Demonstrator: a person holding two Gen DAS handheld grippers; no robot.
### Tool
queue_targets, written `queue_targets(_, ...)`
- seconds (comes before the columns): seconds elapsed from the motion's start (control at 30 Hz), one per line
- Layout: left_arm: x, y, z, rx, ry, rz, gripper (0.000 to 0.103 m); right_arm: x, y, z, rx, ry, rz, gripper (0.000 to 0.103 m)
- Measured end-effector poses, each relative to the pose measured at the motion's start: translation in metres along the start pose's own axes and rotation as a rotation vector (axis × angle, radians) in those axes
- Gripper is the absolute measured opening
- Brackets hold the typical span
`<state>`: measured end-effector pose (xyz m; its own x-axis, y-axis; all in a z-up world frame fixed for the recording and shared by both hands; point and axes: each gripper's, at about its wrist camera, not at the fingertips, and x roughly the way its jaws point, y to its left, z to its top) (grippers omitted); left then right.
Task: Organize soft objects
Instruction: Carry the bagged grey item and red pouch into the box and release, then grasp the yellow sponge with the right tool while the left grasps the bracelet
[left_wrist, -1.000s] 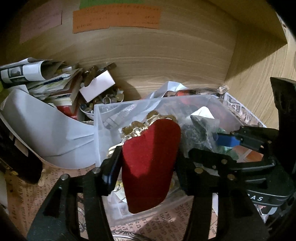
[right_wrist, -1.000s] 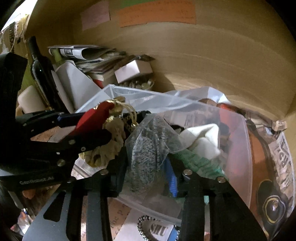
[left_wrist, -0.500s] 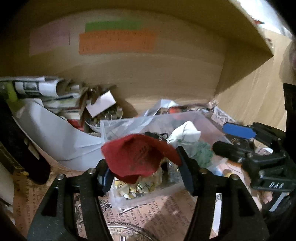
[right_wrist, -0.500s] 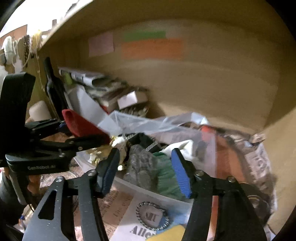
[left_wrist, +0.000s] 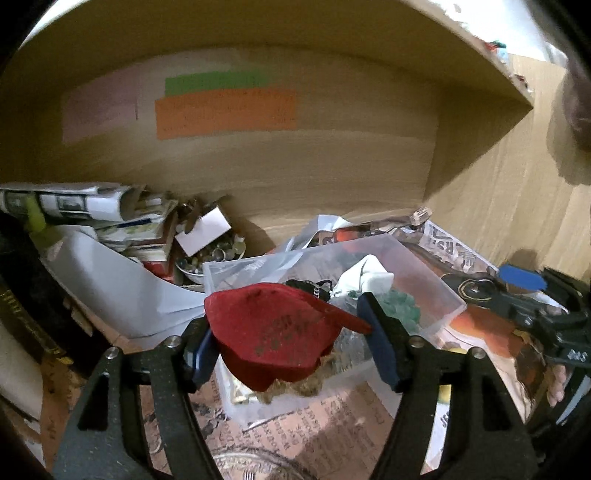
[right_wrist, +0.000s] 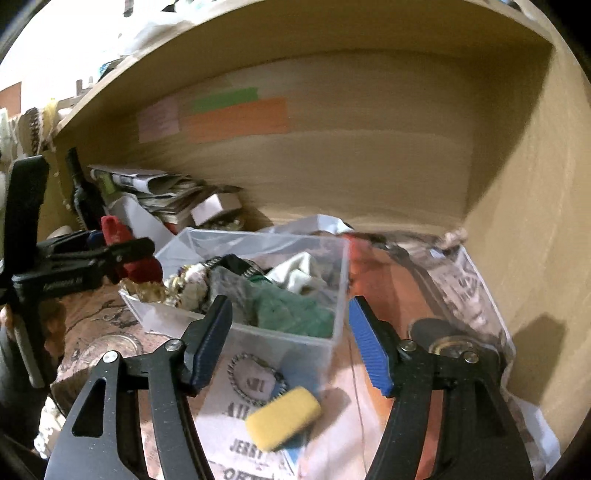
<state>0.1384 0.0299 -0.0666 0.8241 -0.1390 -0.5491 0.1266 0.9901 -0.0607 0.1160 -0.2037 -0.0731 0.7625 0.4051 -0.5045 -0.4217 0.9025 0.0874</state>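
A clear plastic bin (left_wrist: 439, 295) (right_wrist: 280, 339) stands on the shelf and holds soft things: a green knit piece (right_wrist: 295, 314), white cloth (right_wrist: 299, 273) and a grey bagged item (right_wrist: 229, 280). My left gripper (left_wrist: 288, 347) holds a red felt piece (left_wrist: 273, 332) with gold trim between its jaws at the bin's near edge; it also shows in the right wrist view (right_wrist: 125, 251). My right gripper (right_wrist: 288, 347) is open and empty just in front of the bin. A yellow sponge (right_wrist: 282, 422) lies on the paper below it.
Stacked newspapers and booklets (left_wrist: 92, 210), a bowl of small metal bits (left_wrist: 214, 254) and a dark bottle (right_wrist: 83, 192) crowd the back left. Printed paper (right_wrist: 461, 280) covers the shelf floor. Wooden walls close the back and right.
Both grippers have pulled back from the bin. My right gripper let go of the grey bagged item and opened. The red piece tipped from upright to flat in my left gripper.
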Motion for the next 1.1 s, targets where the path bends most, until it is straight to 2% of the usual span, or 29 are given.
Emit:
queue_targets(0.23,0.055,0.007,0.01,-0.017,0.112,-0.004,0.069,0.0,-0.017,-0.016,0.061,0.032,0.0,0.062)
queue_targets(0.4,0.064,0.009,0.009,-0.037,0.135,-0.004,0.073,0.006,-0.02,-0.03,0.076,0.07,0.012,0.062)
queue_targets(0.5,0.052,0.008,0.01,-0.038,0.116,-0.003,0.074,0.014,-0.018,-0.04,0.074,0.107,0.017,0.062)
queue_targets(0.63,0.028,0.003,0.015,-0.006,0.034,0.032,0.091,0.027,-0.017,-0.053,0.092,0.161,0.041,0.062)
queue_targets(0.8,0.0,-0.004,0.019,0.011,-0.026,0.029,0.093,0.038,-0.011,-0.066,0.109,0.224,0.058,0.062)
queue_targets(0.97,-0.017,-0.013,0.009,0.039,-0.033,0.008,0.096,0.041,-0.003,-0.076,0.084,0.253,0.068,0.062)
queue_targets(1.0,-0.019,-0.015,0.005,0.045,-0.027,-0.001,0.096,0.042,-0.002,-0.076,0.081,0.263,0.063,0.056)
queue_targets(1.1,-0.022,-0.021,-0.011,0.049,-0.002,-0.023,0.096,0.041,-0.001,-0.079,0.081,0.264,0.062,0.048)
